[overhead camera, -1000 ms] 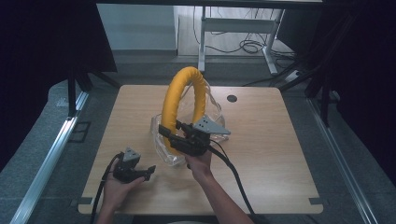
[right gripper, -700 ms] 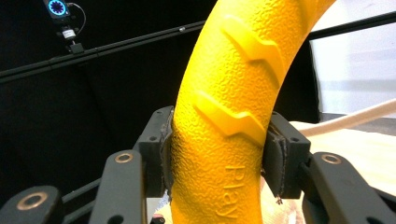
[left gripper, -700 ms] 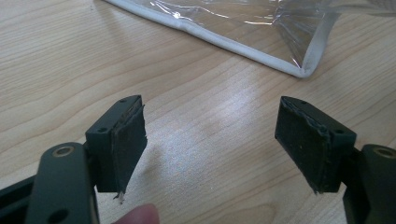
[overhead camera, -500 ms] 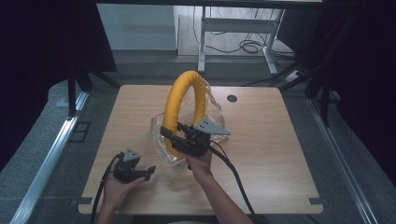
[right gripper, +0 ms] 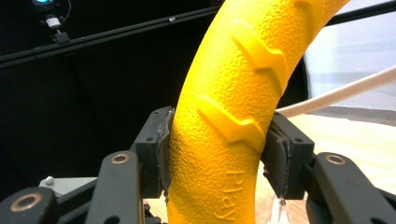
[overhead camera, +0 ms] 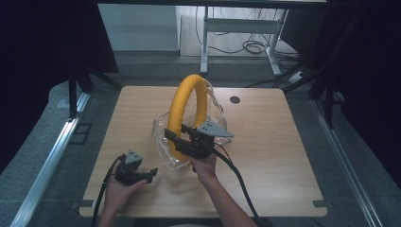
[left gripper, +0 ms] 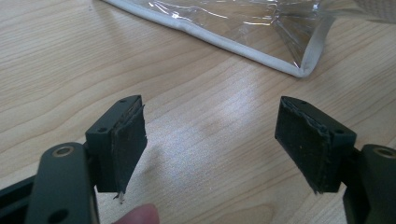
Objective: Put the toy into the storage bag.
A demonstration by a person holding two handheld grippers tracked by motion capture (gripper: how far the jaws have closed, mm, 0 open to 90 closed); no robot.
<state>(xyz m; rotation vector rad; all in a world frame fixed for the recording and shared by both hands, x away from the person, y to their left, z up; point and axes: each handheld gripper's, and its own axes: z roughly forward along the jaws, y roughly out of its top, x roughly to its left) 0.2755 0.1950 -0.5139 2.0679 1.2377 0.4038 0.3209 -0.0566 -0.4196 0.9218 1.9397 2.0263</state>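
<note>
Yellow ring held upright over its clear bag

Nearest the person, the left hand-held gripper [overhead camera: 152, 172] rests low on the desk [overhead camera: 283, 156] with its jaws spread wide and nothing between them, the white-trimmed corner of the clear plastic bag [left gripper: 261, 23] lying just ahead. Beyond it, the right hand-held gripper [overhead camera: 171, 137] is clamped on the lower arc of the yellow ring [overhead camera: 187, 111] (a textured hoop with raised ridges and the word "Play" moulded in), which stands on edge above the bag at mid-desk. Compared with a second ago the ring has barely moved, perhaps sitting a touch more upright; the work looks paused in the hold, with the ring seemingly out of the bag or nearly so.
</note>
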